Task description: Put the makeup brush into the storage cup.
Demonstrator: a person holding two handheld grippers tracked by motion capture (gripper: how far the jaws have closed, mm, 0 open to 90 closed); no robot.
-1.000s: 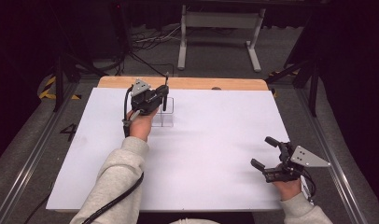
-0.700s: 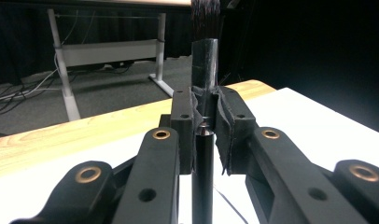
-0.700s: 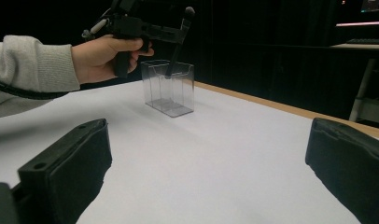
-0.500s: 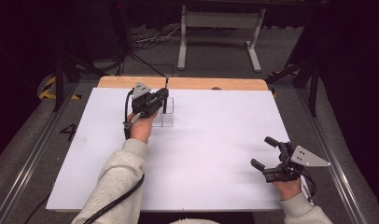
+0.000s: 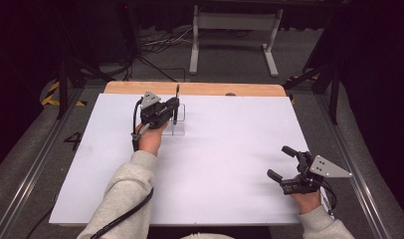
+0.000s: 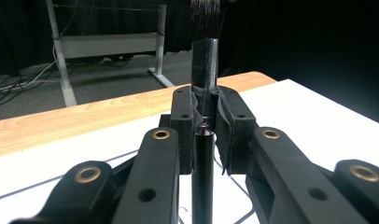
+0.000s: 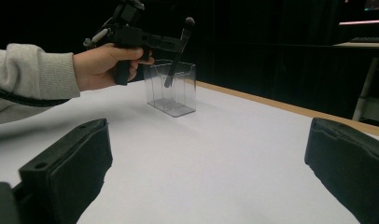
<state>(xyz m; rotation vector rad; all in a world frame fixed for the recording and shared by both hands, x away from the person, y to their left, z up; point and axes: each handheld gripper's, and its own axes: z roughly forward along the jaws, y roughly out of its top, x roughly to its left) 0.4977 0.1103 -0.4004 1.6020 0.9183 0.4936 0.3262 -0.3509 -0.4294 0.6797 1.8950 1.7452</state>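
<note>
right gripper (image 5: 282,165) is just parked near the front edge of the white table (image 5: 230,164), jaws wide apart with nothing in them. Further back, the left gripper (image 6: 205,122) is clamped tight on a black makeup brush (image 5: 176,104), held upright with its lower end dipping into the clear acrylic holder (image 7: 172,87). My worry: that holder looks light and isn't steadied by anything, so if the handle catches a wall or divider it could tip or skid. Brush is slim, glossy black handle, dark bristle tuft on top
</note>
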